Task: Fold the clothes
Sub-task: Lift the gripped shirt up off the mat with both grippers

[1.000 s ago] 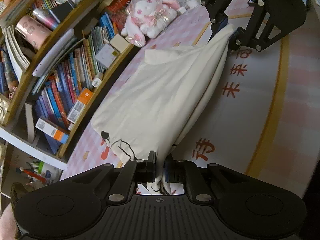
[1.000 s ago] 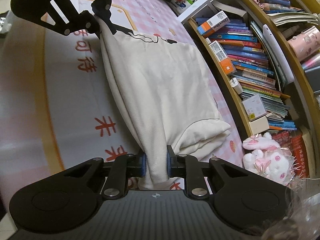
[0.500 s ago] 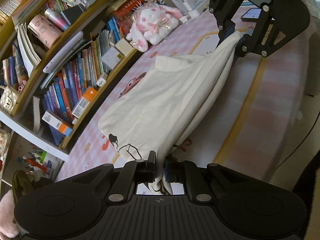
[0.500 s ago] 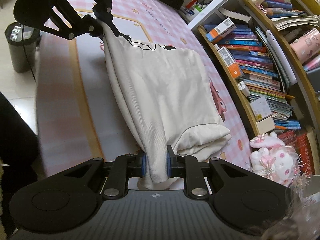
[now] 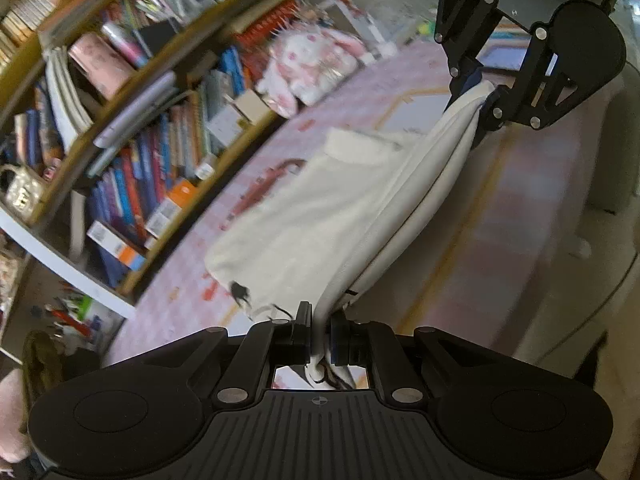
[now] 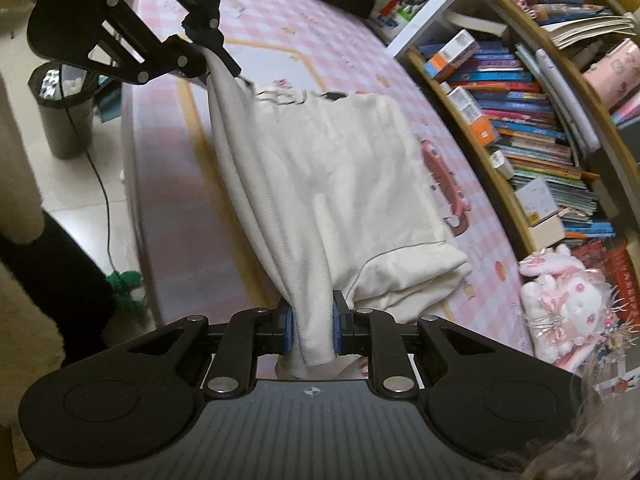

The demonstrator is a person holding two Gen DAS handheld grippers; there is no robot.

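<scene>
Over pink bedspread [image 6: 352, 40], both grippers pinch cream garment [image 6: 320, 184].

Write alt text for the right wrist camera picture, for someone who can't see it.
Two black claws hold one edge of a cream garment taut above a pink checked bed cover: the right claw up close, the left claw at the far end. The rest of the garment lies on the cover beside a crowded bookshelf and a pink plush rabbit.

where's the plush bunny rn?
Plush bunny sits at the right edge of the right wrist view, on the pink sheet against the bookshelf, just past the garment.
</scene>
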